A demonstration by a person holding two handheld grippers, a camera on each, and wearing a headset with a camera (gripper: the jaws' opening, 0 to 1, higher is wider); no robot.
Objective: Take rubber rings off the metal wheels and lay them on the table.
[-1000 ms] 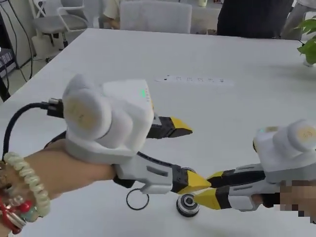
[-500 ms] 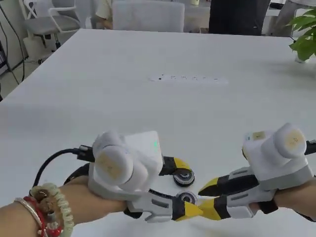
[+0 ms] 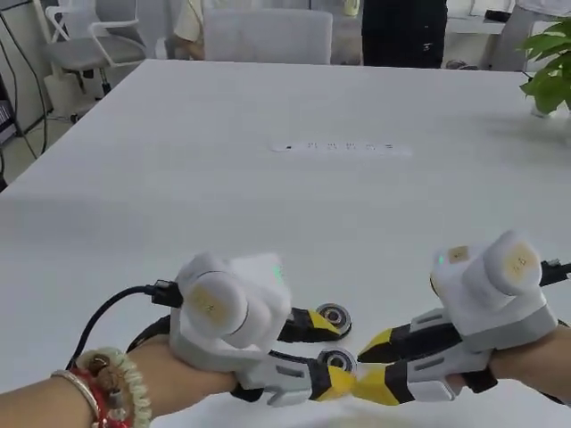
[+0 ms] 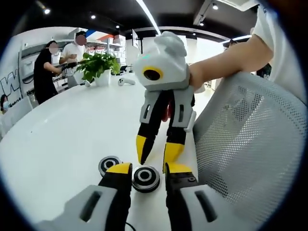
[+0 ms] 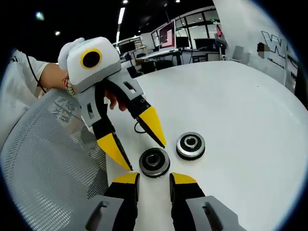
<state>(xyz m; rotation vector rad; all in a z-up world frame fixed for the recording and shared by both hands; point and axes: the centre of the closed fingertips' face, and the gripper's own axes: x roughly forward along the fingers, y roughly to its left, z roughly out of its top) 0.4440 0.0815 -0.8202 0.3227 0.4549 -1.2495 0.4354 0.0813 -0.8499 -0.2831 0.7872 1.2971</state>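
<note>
White table (image 3: 223,178), power strip (image 3: 343,146), plant (image 3: 549,67), chairs (image 3: 268,36); left gripper (image 4: 148,168), right gripper (image 5: 155,179) jaws spread at metal wheel (image 5: 154,162).

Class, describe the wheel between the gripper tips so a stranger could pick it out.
On the white table, the yellow-tipped left gripper and right gripper meet nose to nose. The round metal wheel lies between their tips; its twin wheel sits outside that gap.

On your counter (image 3: 178,178), one wheel (image 3: 337,360) lies close to you, right where the jaws of your left gripper (image 3: 339,355) and right gripper (image 3: 361,363) point at each other from either side. A second wheel (image 3: 334,315) lies just behind it. Farther back, mid-counter, lies a power strip (image 3: 343,146); a plant (image 3: 549,67) stands at the far right, and a chair (image 3: 268,36) stands behind the far edge.
</note>
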